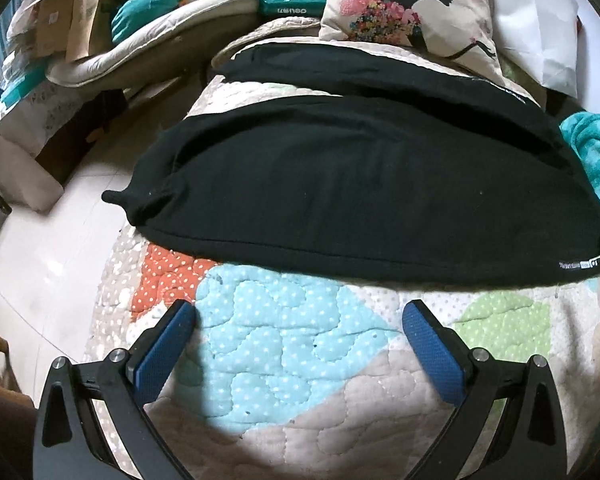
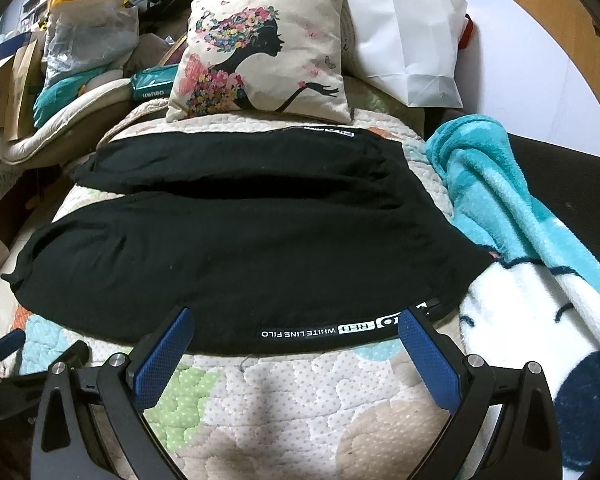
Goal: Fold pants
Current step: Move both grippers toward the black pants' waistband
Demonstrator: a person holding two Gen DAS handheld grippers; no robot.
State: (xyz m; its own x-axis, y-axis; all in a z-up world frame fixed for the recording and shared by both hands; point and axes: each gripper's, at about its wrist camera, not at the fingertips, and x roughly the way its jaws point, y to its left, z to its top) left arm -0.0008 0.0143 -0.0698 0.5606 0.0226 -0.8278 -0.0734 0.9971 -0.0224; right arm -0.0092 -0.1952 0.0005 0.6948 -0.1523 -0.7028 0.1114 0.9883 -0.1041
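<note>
The black pants (image 2: pixel 236 248) lie spread flat across the quilt (image 2: pixel 300 392), legs running toward nine o'clock. Both the left gripper (image 1: pixel 300 324) and right gripper (image 2: pixel 296 330) gape wide, empty. Folding seems unstarted; next, each should pinch the near hem.

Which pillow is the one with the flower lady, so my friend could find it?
Start at the patchwork quilt where the black pants lie spread out. Look past the pants' far leg: the pillow stands there, between a green packet and a white paper bag. Only it shows a black silhouette of a woman with bright flowers for hair.
</note>
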